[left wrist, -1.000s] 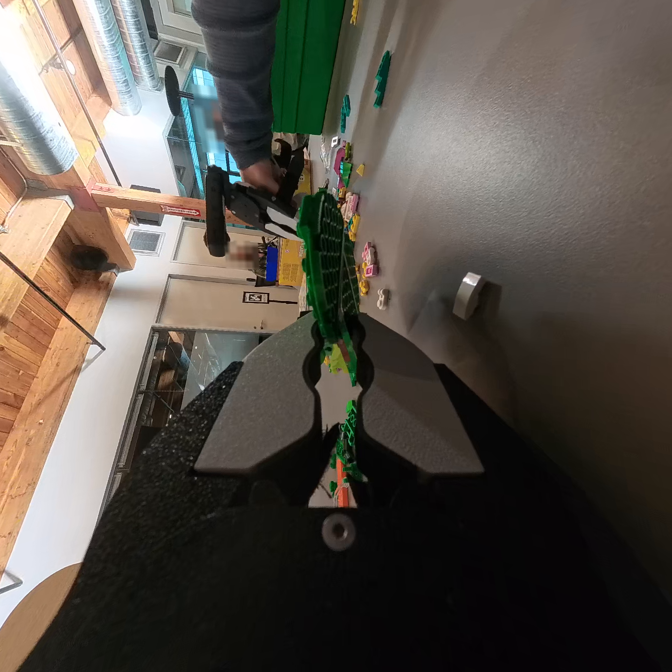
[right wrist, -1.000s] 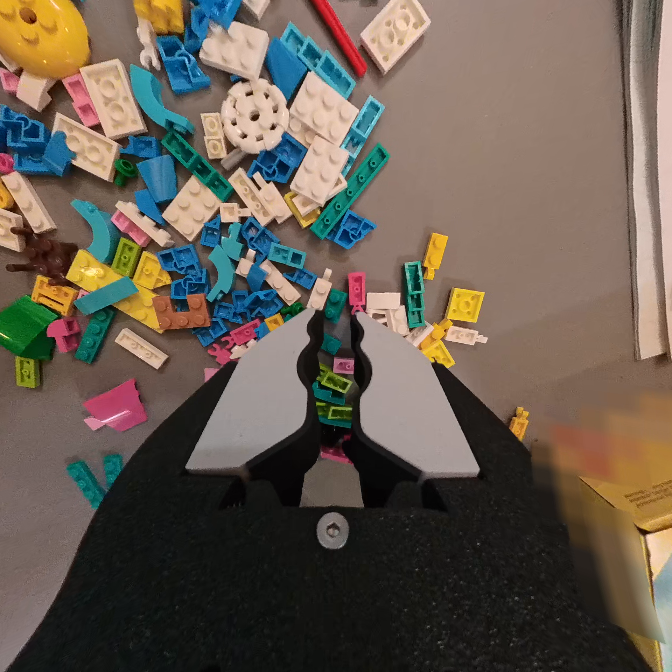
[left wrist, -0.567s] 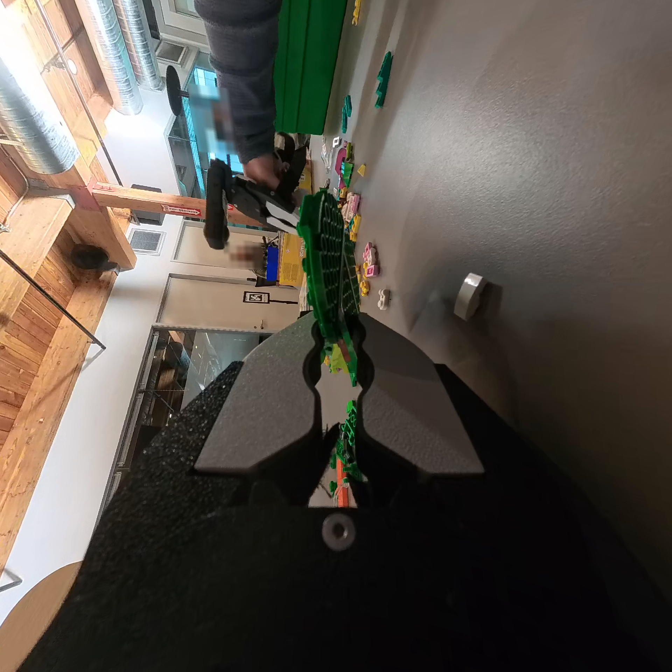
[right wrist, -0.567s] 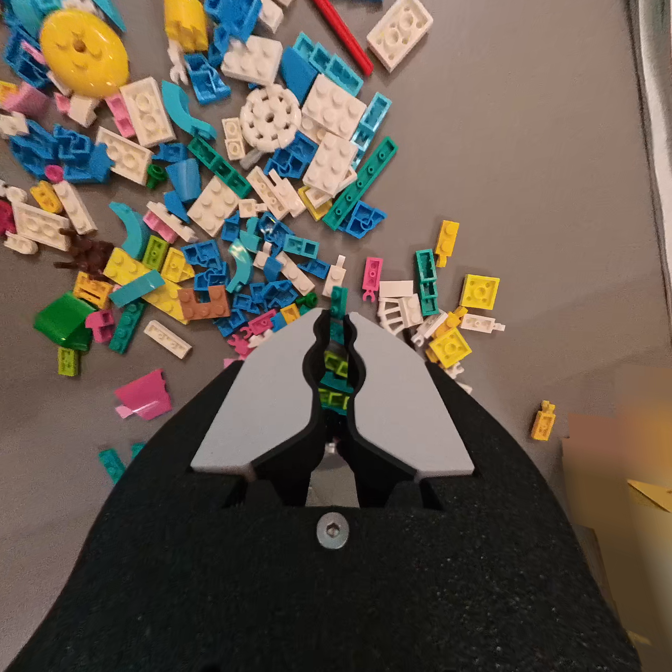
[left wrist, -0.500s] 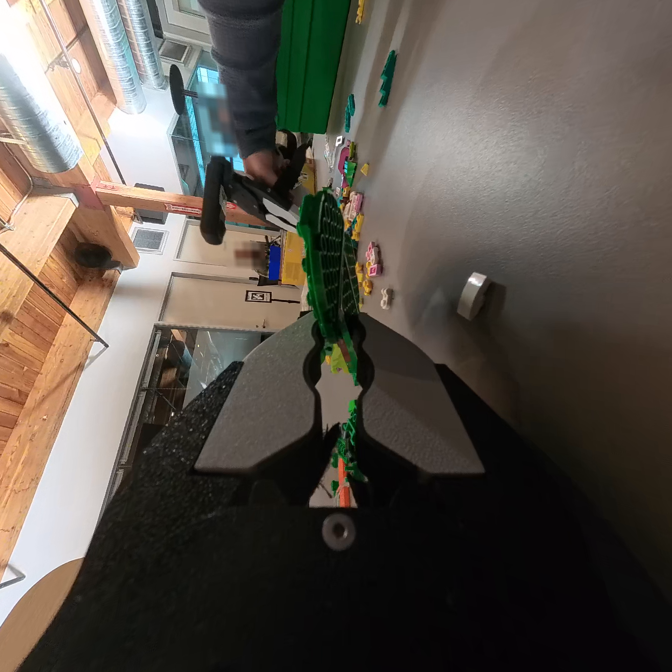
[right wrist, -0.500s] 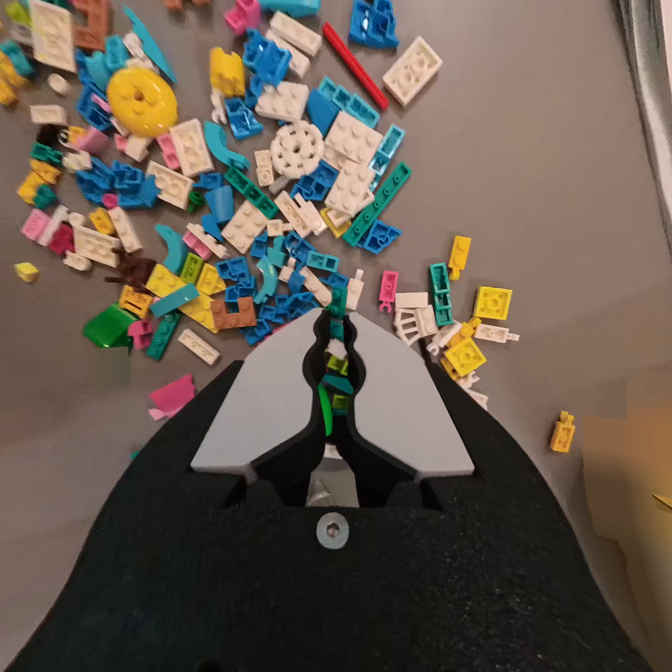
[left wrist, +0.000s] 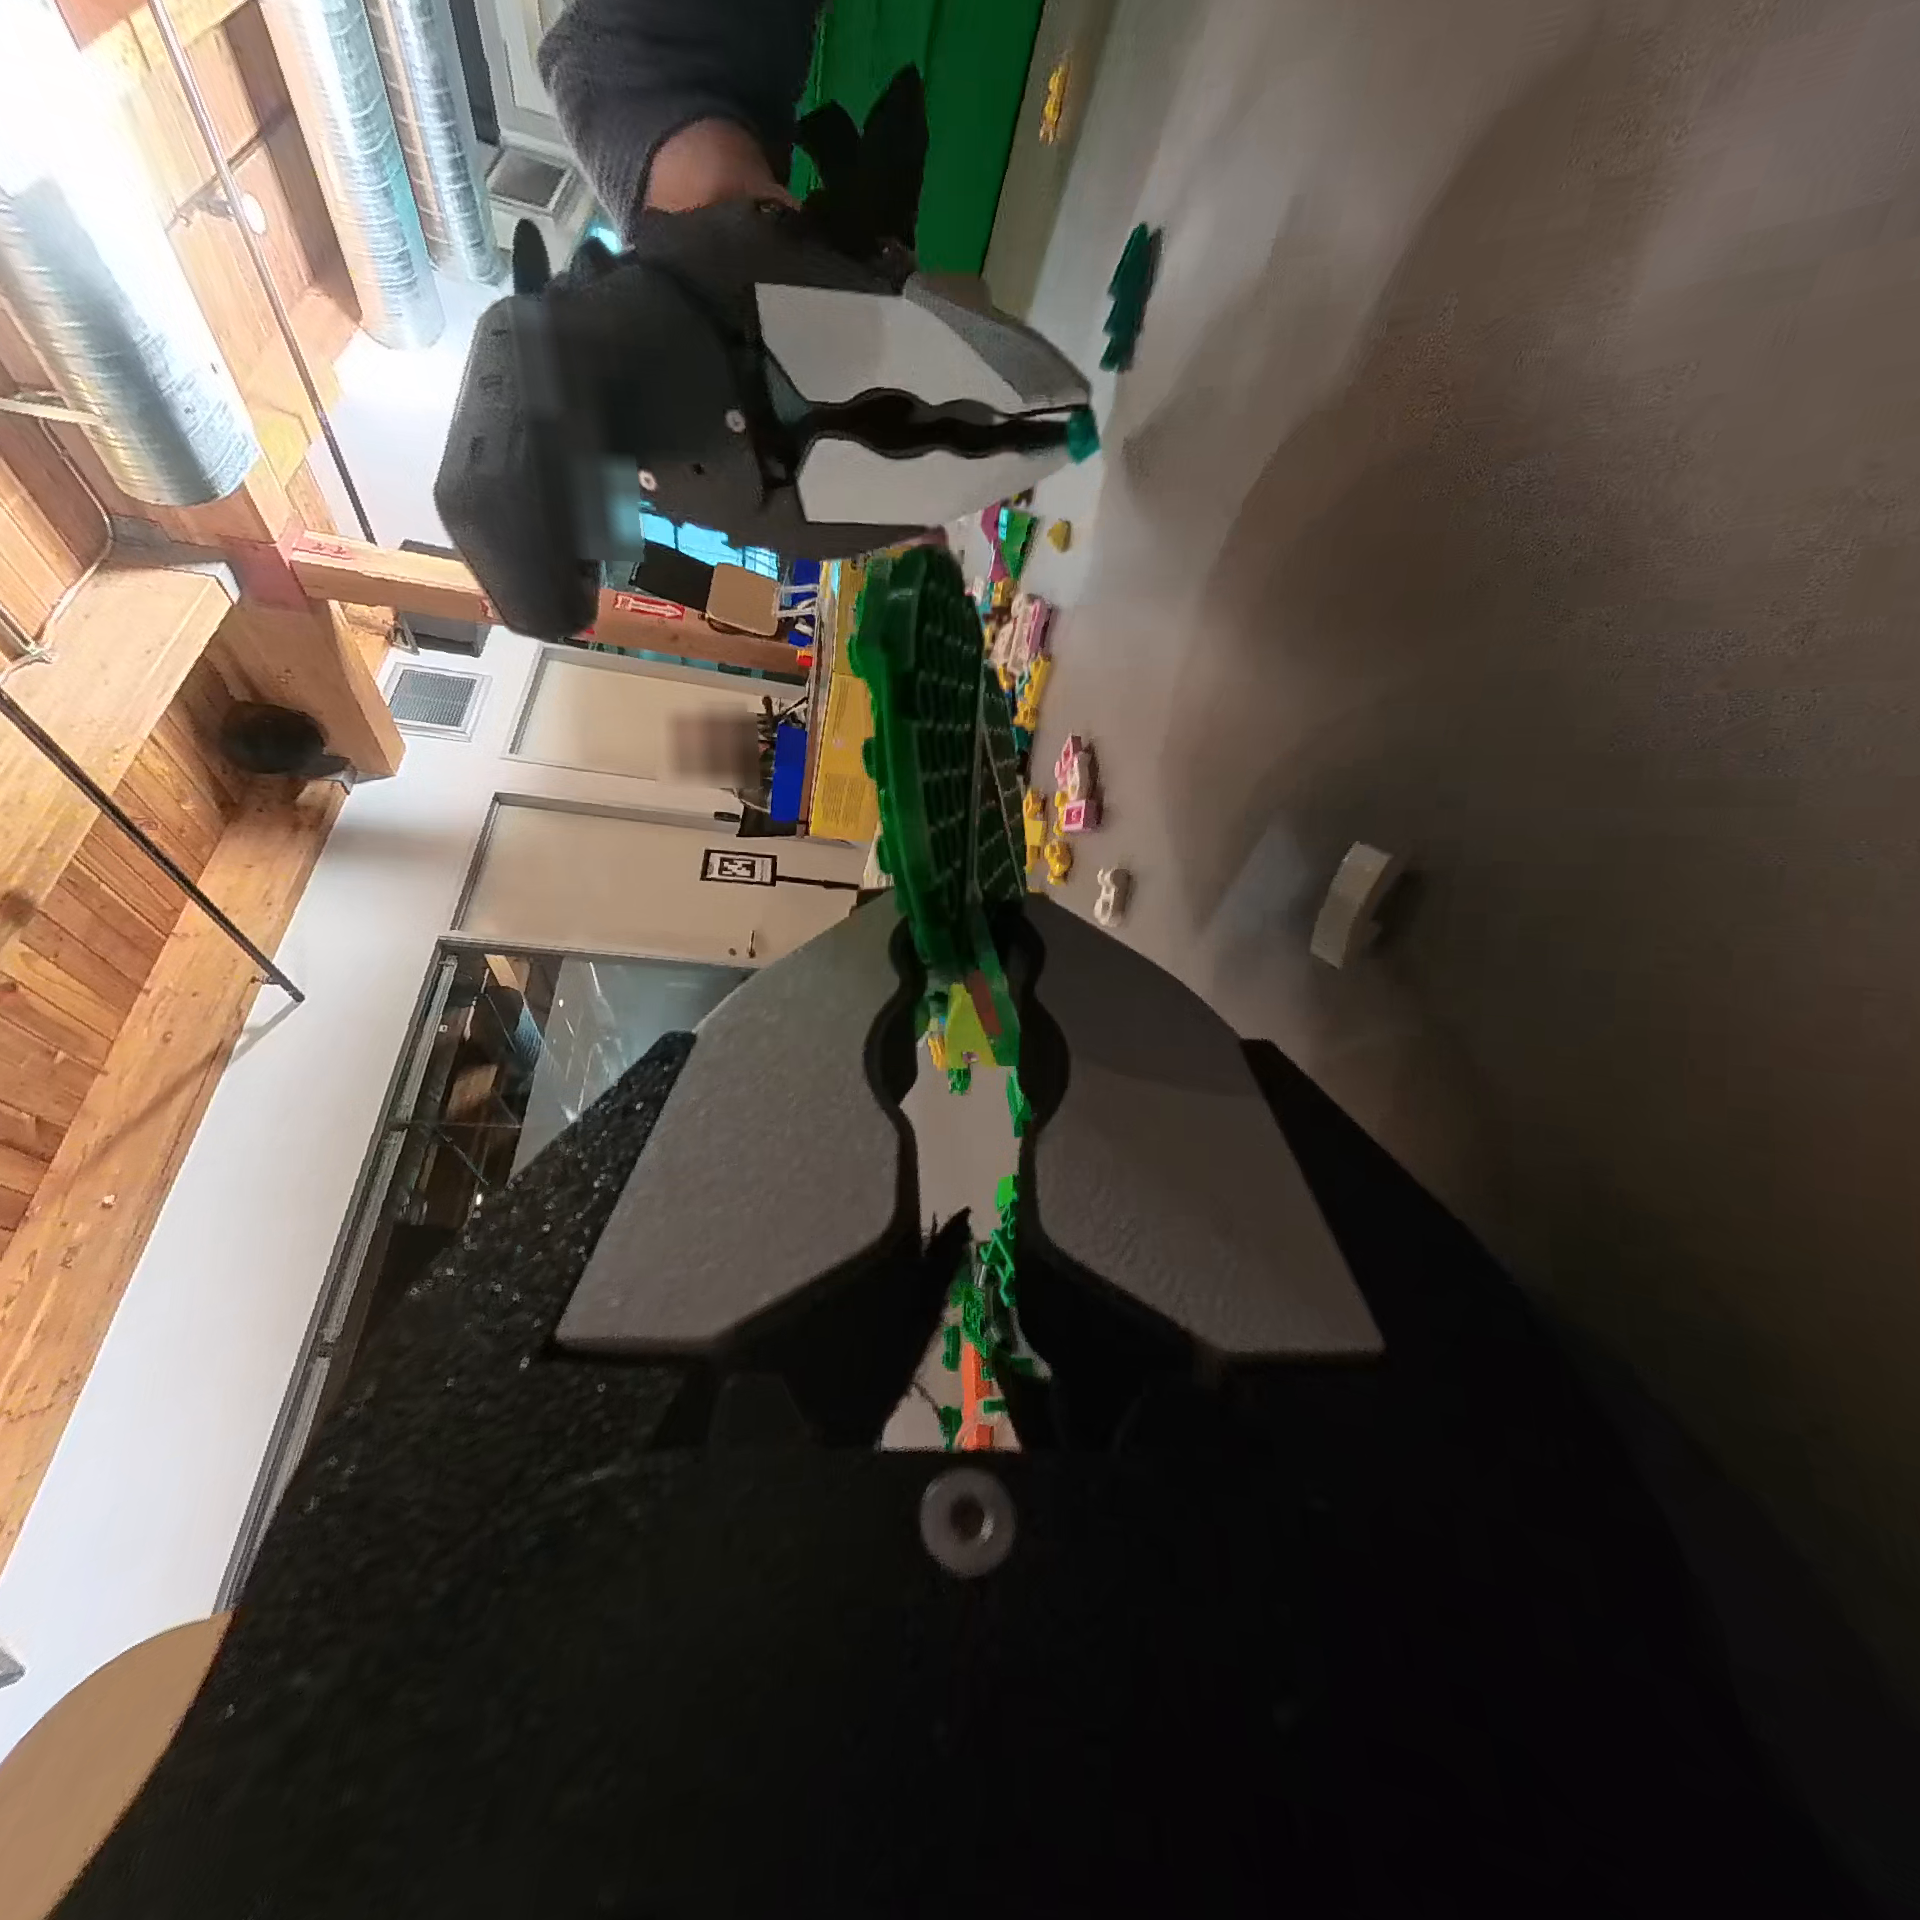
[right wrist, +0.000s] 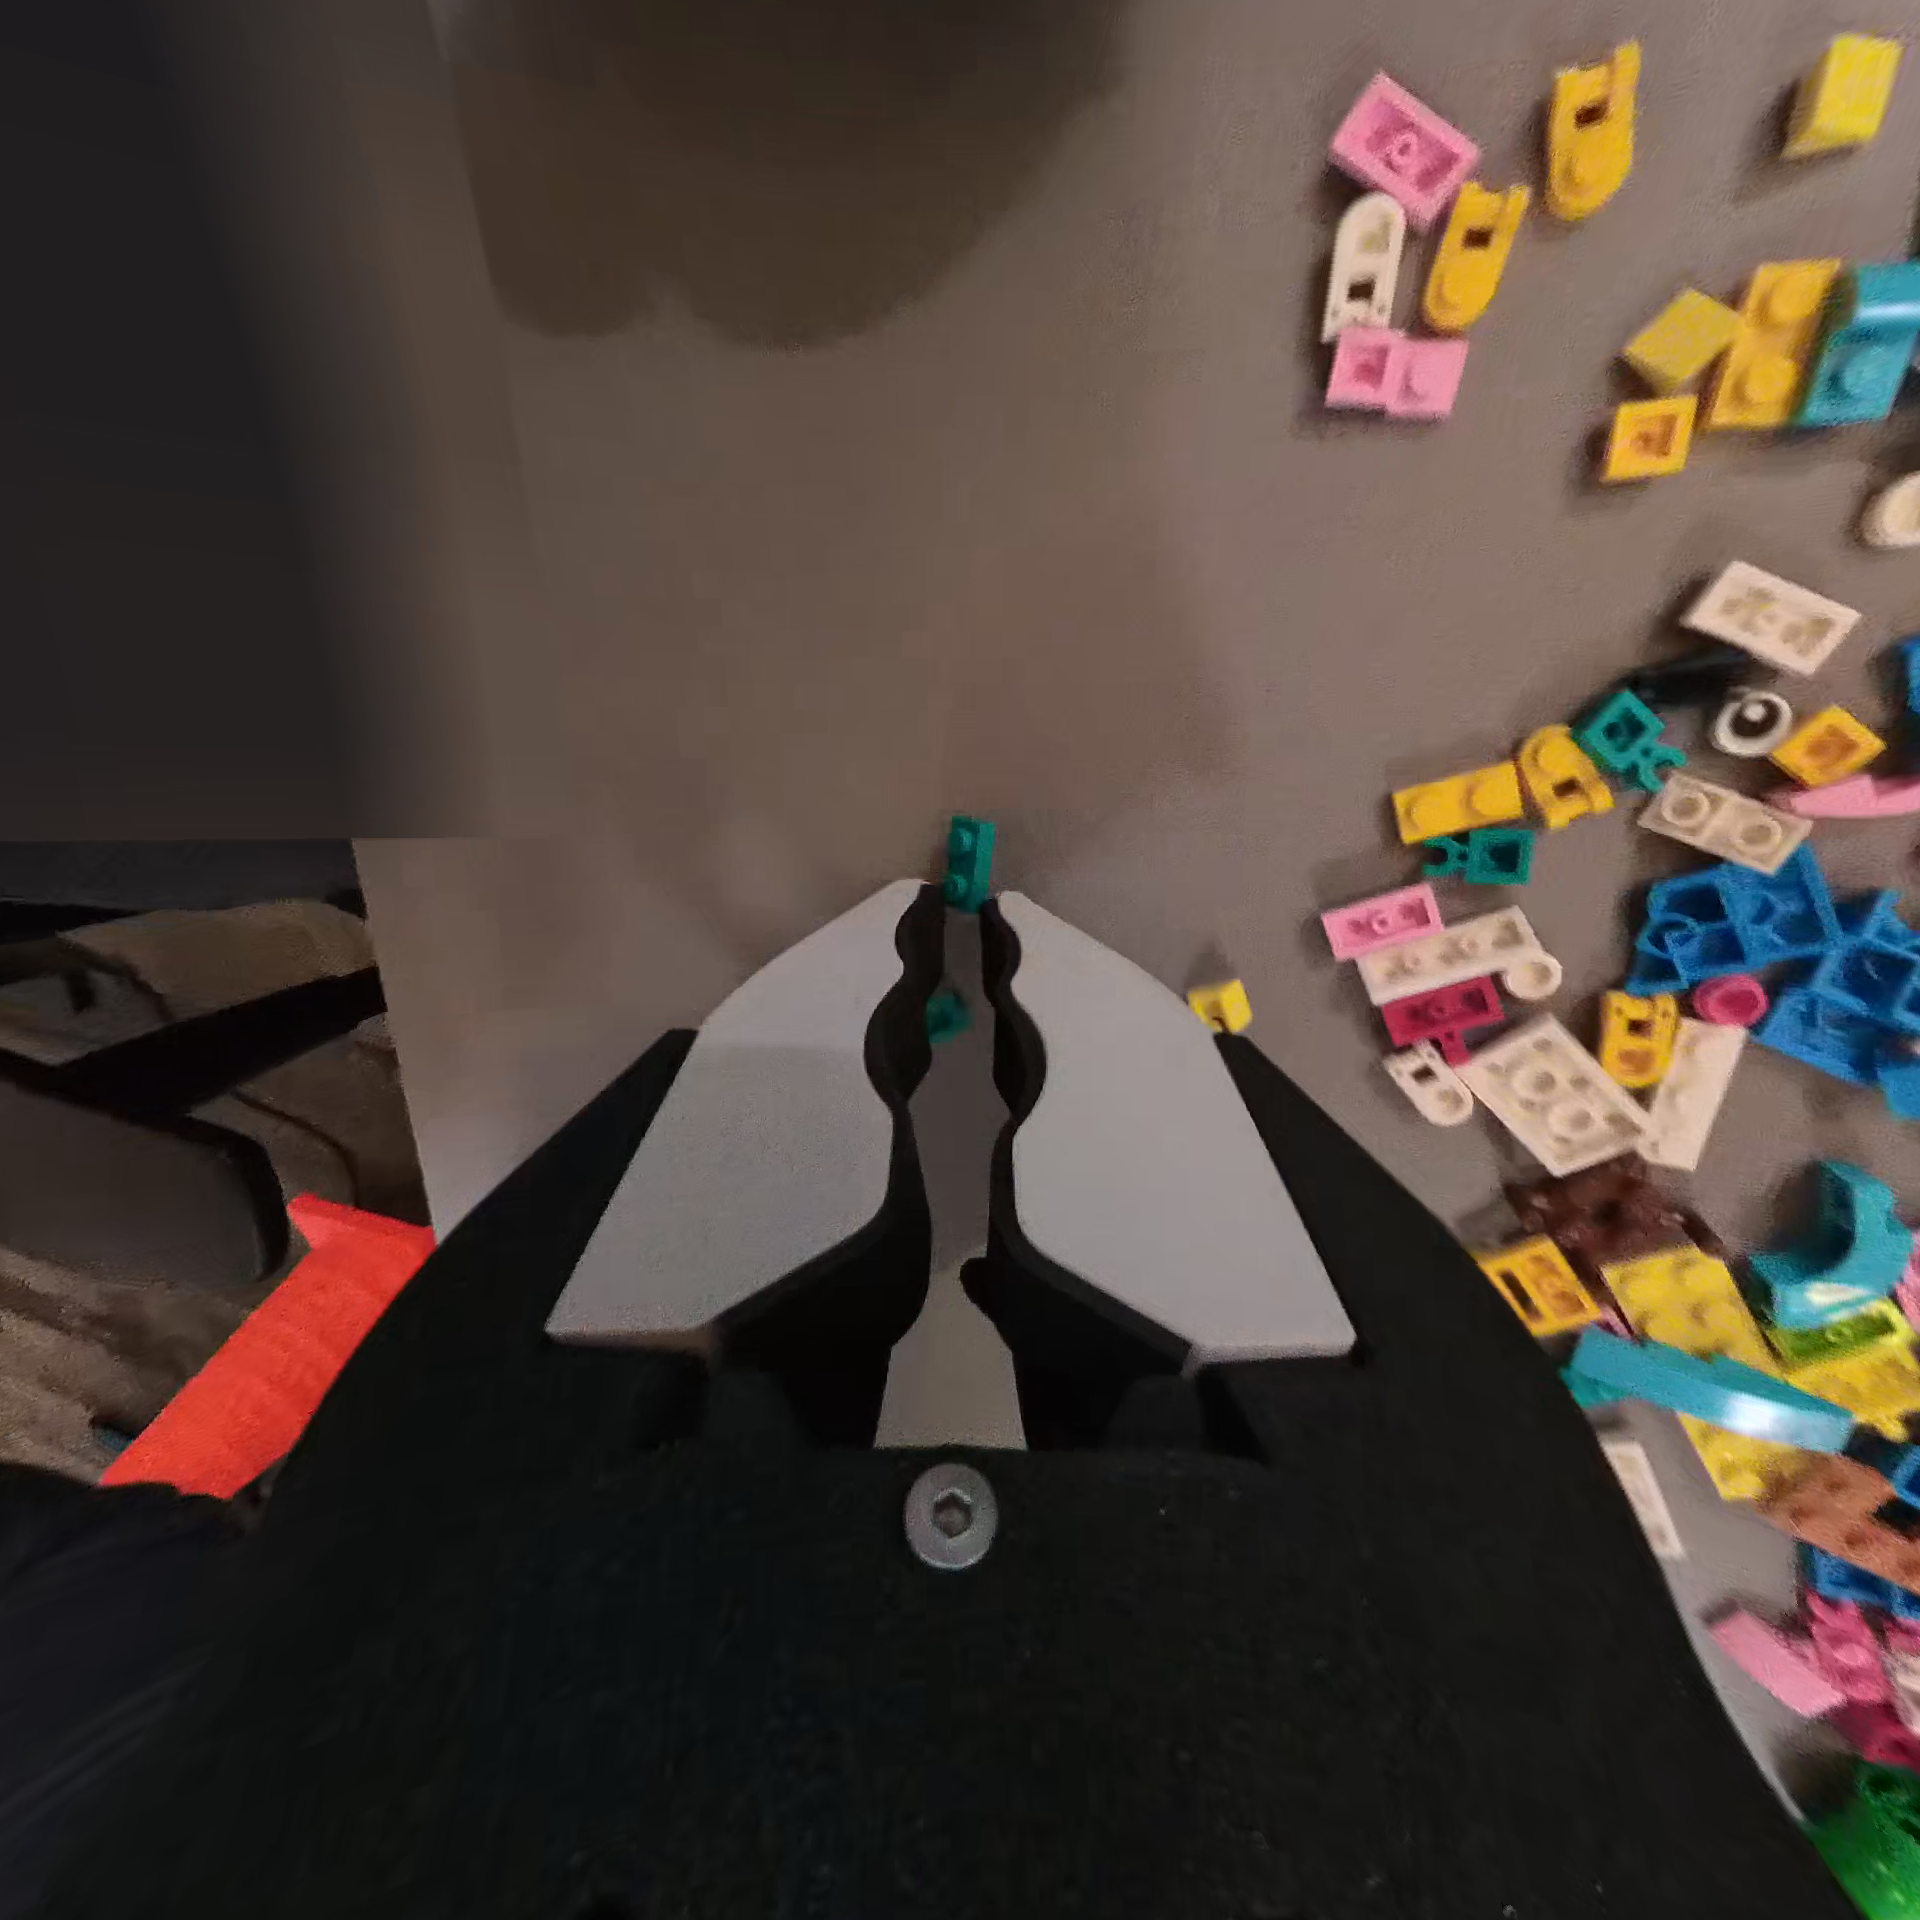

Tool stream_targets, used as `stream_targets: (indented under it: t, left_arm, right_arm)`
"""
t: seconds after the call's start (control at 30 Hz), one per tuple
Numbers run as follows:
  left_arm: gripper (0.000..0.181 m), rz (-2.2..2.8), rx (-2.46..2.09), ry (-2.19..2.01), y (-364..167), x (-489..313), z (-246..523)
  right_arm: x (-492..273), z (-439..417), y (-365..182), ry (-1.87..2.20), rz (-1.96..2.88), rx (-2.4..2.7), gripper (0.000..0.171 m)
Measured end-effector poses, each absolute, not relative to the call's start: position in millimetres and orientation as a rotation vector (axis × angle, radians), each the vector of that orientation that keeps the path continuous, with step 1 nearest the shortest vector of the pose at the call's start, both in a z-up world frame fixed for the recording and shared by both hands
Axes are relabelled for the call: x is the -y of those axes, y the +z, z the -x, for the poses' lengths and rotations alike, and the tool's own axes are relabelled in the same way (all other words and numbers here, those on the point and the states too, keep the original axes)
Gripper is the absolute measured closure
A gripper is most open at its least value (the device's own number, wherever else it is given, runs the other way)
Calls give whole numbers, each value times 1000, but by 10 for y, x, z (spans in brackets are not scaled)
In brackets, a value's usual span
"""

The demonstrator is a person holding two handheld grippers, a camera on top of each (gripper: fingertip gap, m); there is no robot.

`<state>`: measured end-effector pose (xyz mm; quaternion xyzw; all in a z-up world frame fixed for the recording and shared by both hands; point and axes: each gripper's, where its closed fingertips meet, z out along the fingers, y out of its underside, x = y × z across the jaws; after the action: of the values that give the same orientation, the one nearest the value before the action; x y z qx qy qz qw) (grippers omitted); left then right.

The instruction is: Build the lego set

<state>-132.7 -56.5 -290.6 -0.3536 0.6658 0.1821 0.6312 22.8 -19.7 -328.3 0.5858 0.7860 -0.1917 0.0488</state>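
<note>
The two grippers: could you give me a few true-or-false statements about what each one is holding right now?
1. The right gripper pinches a small teal piece at its fingertips. True.
2. The left gripper is empty. False: it is clamped on a green studded plate.
3. The teal piece sticks out beyond the fingertips. True.
4. The green plate lies flat on the table. False: it is held up off the table, edge-on to the camera.
5. The right gripper's jaws are wide open. False: they are nearly closed on the piece.
</note>
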Motion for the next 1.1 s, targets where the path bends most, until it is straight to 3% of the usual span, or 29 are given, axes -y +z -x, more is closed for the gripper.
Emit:
stream_targets:
  t: [0.4, 0.57, 0.73, 1.0, 1.1]
  left_arm:
    - [168, 749, -1565, 421, -2926, 667, 1224]
    - [167, 735, -1579, 433, -2941, 678, 1208]
    - [167, 734, -1575, 436, -2942, 671, 1208]
    - [167, 746, -1585, 445, -2969, 655, 1202]
    - [168, 743, -1585, 441, -2967, 663, 1188]
  right_arm:
    - [232, -149, -3320, -517, -1870, -2356, 164]
    - [148, -119, -3309, -472, -1960, -2433, 150]
    - [190, -91, -3231, -640, -2080, -2570, 151]
    - [275, -133, -3333, -571, -2297, -2688, 151]
    - [298, -120, -3364, -566, -2298, -2696, 164]
